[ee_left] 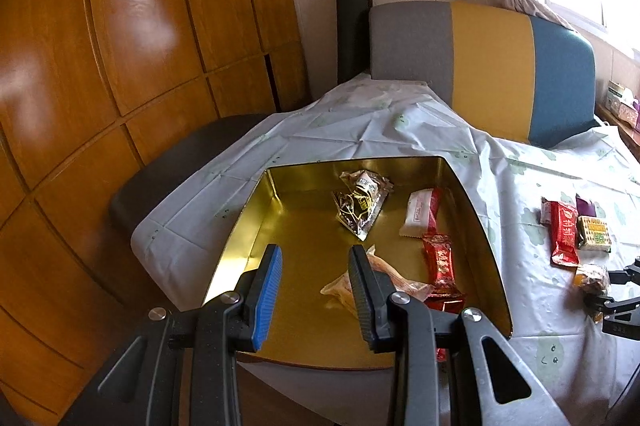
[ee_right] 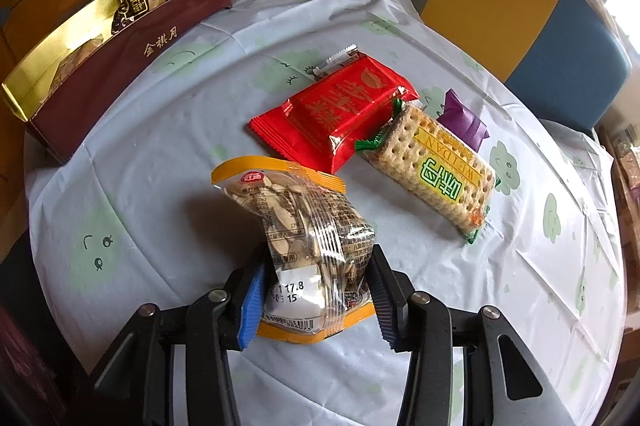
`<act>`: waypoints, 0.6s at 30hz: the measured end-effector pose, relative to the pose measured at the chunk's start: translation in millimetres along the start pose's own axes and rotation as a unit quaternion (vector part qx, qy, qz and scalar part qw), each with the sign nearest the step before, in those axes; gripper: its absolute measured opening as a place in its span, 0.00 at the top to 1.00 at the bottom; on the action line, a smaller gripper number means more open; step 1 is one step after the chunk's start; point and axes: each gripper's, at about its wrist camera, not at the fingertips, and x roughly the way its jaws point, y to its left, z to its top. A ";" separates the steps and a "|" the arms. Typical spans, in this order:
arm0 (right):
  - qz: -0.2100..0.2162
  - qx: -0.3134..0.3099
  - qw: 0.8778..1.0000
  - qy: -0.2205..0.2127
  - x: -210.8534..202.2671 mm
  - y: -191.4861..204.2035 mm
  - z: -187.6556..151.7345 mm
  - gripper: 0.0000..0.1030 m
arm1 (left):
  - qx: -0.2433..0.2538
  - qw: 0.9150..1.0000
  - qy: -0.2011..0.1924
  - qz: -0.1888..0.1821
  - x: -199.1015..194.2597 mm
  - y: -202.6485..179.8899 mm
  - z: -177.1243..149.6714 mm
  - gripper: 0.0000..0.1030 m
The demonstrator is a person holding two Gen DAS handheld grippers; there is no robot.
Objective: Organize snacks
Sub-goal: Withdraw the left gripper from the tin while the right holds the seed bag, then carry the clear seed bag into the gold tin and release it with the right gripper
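Observation:
A gold-lined box (ee_left: 256, 222) with dark red outer walls (ee_right: 120, 65) sits on the table's left side and holds several wrapped snacks, among them a red packet (ee_left: 440, 262) and a white one (ee_left: 420, 214). My left gripper (ee_left: 314, 266) is open and empty above the box's near part. My right gripper (ee_right: 316, 266) is shut on an orange-edged clear snack packet (ee_right: 304, 222), just above the tablecloth. Beyond it lie a red packet (ee_right: 336, 109), a cracker pack (ee_right: 436, 165) and a purple packet (ee_right: 464, 121).
The round table wears a white cloth with green prints (ee_right: 440, 306). A grey, yellow and blue chair back (ee_left: 480, 65) stands behind it. Wooden panelling (ee_left: 100, 65) is on the left. A dark chair seat (ee_left: 180, 165) is beside the table.

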 end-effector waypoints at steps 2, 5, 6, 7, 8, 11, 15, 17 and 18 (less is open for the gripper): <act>0.003 0.011 1.000 0.009 -1.8 -0.4 3.3 0.61 | -0.001 1.000 -0.003 0.002 -0.5 1.7 0.0 0.66; 0.034 0.037 0.999 -0.002 -12.6 0.1 10.3 0.62 | -0.003 1.000 -0.005 0.006 -1.2 5.2 -1.4 0.66; 0.045 0.044 0.998 -0.008 -19.0 2.9 14.6 0.62 | -0.004 1.000 -0.005 0.008 -0.7 6.9 -1.7 0.66; 0.050 0.046 0.998 -0.012 -22.3 4.7 17.1 0.62 | -0.006 1.000 -0.005 0.008 0.0 8.4 -1.7 0.66; 0.058 0.048 0.997 -0.021 -29.0 9.1 22.9 0.62 | -0.009 1.000 -0.005 0.010 -0.1 9.8 -1.9 0.66; 0.085 0.047 0.994 -0.044 -43.6 23.3 38.4 0.62 | -0.015 1.000 -0.005 0.013 0.5 15.0 -2.4 0.66; 0.114 0.039 0.990 -0.066 -55.0 48.0 62.0 0.62 | -0.020 1.000 -0.003 0.016 1.6 20.0 -4.7 0.66; 0.132 0.038 0.988 -0.076 -57.4 63.2 81.4 0.62 | -0.024 1.000 -0.001 0.016 3.4 23.0 -6.3 0.66; 0.137 0.037 0.987 -0.078 -57.7 70.1 85.9 0.62 | -0.025 1.000 0.001 0.016 4.7 24.6 -6.7 0.66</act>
